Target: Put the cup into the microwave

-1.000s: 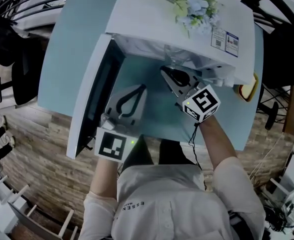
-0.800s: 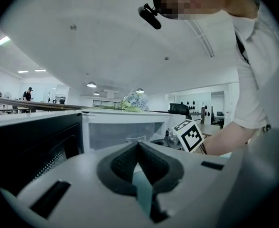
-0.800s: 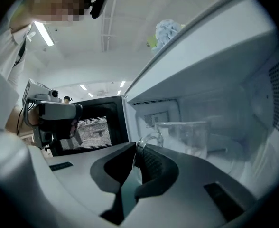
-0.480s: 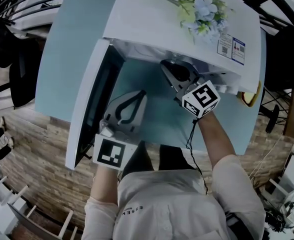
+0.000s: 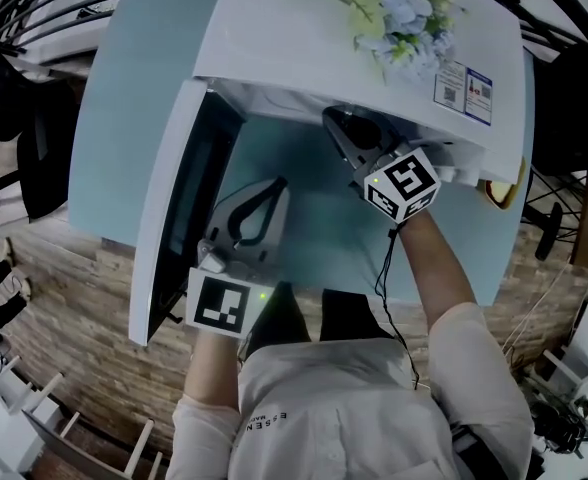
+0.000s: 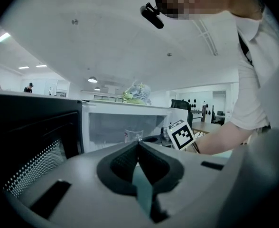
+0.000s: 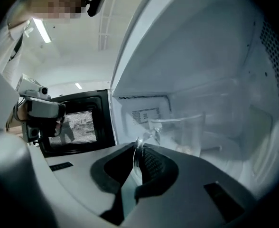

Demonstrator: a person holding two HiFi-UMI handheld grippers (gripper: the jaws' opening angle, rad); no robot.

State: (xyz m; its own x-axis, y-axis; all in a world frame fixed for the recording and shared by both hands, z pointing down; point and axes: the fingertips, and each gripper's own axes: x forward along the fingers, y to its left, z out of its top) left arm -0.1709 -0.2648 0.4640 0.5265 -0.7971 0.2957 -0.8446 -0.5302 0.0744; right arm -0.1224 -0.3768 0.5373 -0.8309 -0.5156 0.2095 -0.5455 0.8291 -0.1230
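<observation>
Door (image 5: 179,203) of the microwave (image 5: 304,28) stands swung wide at the left, so the cavity is free to reach into. Just beside the door, over the pale blue counter (image 5: 319,233), the left gripper (image 6: 138,143) hovers with its fingers pressed together on nothing. It looks parked clear of the opening, with no part in the carry. To its right the right gripper (image 7: 138,150) reaches past the front edge into the cavity. Its fingers pinch a clear edge of the cup (image 7: 189,129), rim or handle I cannot tell, so the glass sits ahead of them and goes in first. The cup is inside the microwave, low over the white floor; whether it rests there is unclear. By my judgement the placing is nearly done, with only the release to come. Flowers (image 5: 404,8) lie on top of the microwave, toward the right.
</observation>
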